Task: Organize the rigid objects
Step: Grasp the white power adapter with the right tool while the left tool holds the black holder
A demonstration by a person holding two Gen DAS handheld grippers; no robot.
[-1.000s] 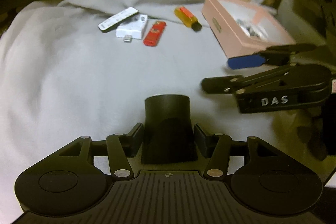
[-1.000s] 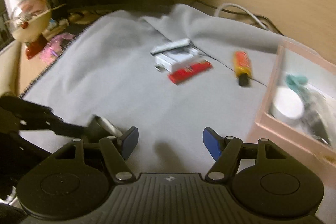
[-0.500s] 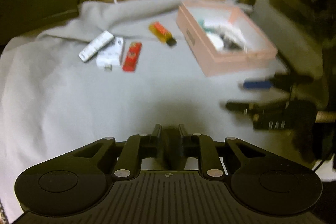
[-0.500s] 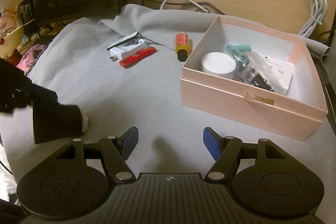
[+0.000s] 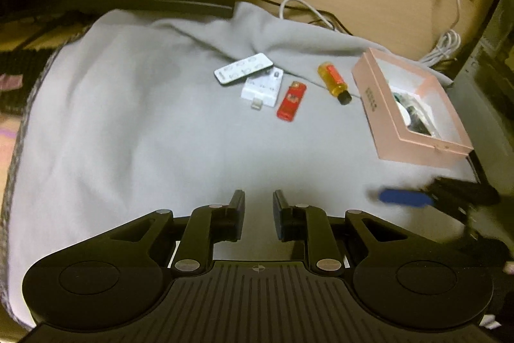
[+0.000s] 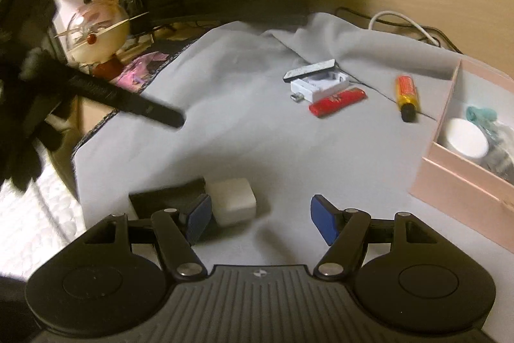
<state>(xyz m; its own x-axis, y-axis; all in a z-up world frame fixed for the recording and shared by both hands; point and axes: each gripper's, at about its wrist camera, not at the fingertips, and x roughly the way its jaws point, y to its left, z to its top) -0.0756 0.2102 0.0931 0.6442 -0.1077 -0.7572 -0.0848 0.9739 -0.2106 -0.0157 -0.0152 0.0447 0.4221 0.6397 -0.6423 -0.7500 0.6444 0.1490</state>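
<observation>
Gone from the left gripper is the black tapered plastic piece it gripped a second ago. That piece now lies on the pale grey fleece cloth, touching a small white rectangular block on its right. The left gripper's jaws have drawn almost together since then. Only a narrow slit shows between them, and they hold nothing.

Seen from the right wrist, the left gripper is a blurred black finger at far left, above the cloth. Low in that view, the black piece sits partly behind the right gripper's left blue pad. The white block lies just beside that pad, at the edge of the gap. The right gripper's jaws stand about half open and grip nothing.

Further back, near the middle of the cloth, sits a small cluster. A slim white remote control leans on a flat white plug-in adapter. Just right of the adapter lies a red plastic lighter. Right again, apart from these, lies a small orange bottle with a black cap.

At far right, an open pale pink cardboard box rests on the cloth. Inside it are a round white jar and other small items too blurred to identify.
</observation>
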